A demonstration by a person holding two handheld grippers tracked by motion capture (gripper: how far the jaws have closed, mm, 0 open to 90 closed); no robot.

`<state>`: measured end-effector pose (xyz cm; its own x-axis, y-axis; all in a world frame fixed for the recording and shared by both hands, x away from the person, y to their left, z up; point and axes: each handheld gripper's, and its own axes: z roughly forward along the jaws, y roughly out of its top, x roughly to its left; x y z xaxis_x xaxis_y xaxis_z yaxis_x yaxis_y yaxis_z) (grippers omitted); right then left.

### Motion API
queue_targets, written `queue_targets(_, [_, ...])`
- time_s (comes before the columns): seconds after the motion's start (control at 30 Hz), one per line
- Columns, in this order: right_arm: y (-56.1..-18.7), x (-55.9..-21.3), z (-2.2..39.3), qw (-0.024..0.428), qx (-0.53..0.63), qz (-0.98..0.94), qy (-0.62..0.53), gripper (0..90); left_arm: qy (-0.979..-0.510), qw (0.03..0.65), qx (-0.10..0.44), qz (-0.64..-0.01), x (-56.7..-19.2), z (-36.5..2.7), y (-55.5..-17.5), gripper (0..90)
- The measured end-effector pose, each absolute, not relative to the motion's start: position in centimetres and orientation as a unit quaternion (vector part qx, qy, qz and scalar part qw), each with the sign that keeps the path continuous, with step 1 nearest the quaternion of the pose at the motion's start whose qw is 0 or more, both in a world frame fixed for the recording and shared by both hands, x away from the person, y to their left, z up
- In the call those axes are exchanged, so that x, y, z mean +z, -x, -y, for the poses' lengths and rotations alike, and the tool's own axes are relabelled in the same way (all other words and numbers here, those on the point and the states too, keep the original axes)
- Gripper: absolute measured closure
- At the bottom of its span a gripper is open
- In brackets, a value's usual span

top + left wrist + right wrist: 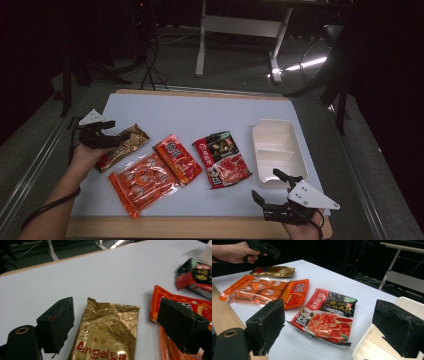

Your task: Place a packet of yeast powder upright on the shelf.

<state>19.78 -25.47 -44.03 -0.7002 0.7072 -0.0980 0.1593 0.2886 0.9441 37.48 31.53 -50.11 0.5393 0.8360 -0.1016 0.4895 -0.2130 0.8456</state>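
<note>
A gold foil packet [125,144] lies at the left of the white table [200,110]. My left gripper [116,133] hovers at its near end, open. In the left gripper view the gold packet [107,335] sits between the spread jaws [116,315], and the pads do not touch it. My right gripper [267,184] stands open near the table's front right edge, with nothing between its fingers. In the right gripper view its jaws [330,312] frame a red and black packet [324,322] lying flat beyond them.
A large orange packet [142,182] and a small red packet [177,157] lie side by side right of the gold one. The red and black packet [222,157] sits mid-table. A white divided tray [295,150] stands at the right. A wooden strip [200,227] edges the front.
</note>
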Motion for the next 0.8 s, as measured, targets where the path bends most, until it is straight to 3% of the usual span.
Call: queue_targets(0.8, [-19.8,-44.3,25.5,0.256,0.519,-0.764,-0.287,11.0,-0.784,0.360,0.161,-0.480,-53.0,-30.1,-42.9,41.3])
